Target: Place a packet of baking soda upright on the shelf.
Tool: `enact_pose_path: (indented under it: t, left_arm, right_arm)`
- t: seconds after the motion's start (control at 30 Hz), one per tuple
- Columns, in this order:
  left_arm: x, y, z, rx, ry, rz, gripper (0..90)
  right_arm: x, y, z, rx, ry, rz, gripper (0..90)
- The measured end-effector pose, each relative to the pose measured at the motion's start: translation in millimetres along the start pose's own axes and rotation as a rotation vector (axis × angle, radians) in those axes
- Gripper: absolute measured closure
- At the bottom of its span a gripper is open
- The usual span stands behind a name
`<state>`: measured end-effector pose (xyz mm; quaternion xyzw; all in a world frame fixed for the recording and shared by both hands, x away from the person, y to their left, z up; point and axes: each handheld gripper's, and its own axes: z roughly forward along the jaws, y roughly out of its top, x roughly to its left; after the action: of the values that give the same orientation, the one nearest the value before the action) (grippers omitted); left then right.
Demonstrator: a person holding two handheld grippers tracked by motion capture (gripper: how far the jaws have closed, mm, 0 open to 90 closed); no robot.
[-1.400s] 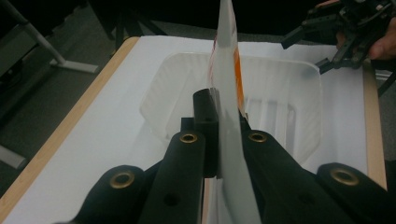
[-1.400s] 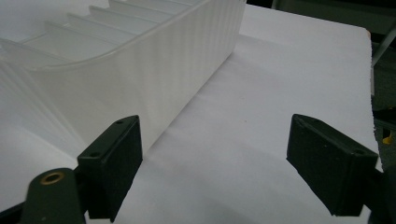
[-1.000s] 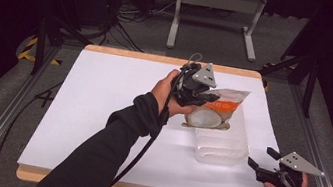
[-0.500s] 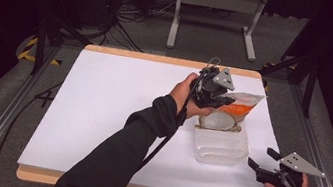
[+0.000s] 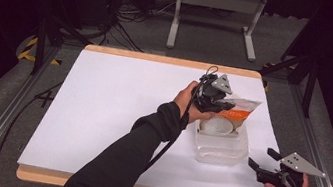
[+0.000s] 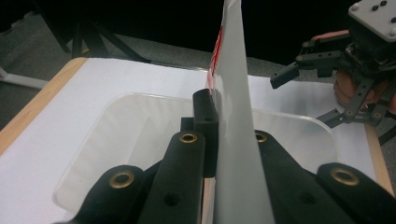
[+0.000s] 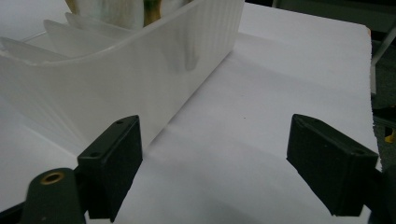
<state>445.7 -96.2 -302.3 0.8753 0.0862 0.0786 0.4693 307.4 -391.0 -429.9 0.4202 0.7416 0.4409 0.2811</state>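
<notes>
My left gripper (image 5: 219, 101) is clamped on the flat edge of the snack pouch (image 5: 238, 110), which hangs over the far end of the clear plastic bin (image 5: 221, 143). It looks light, soft and slippery, so I grip its stiff seam. My right gripper (image 5: 265, 162) gapes empty just right of the bin.

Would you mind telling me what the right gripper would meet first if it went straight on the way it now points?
Probably nothing soon: the right gripper, jaws open, points across bare white table. The clear plastic container lies just left of its path, so the left jaw might graze that wall; depth is hard to judge.
</notes>
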Motion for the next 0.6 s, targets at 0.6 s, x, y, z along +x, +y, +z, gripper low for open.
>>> enact_pose_path:
  t: [0.6]
  left_arm:
    - [-2.0, -18.7, 11.8, 0.008, 0.005, -0.021, 89.7]
  right_arm:
    - [2.2, 0.4, 2.0, 0.008, 0.003, -0.01, 18.9]
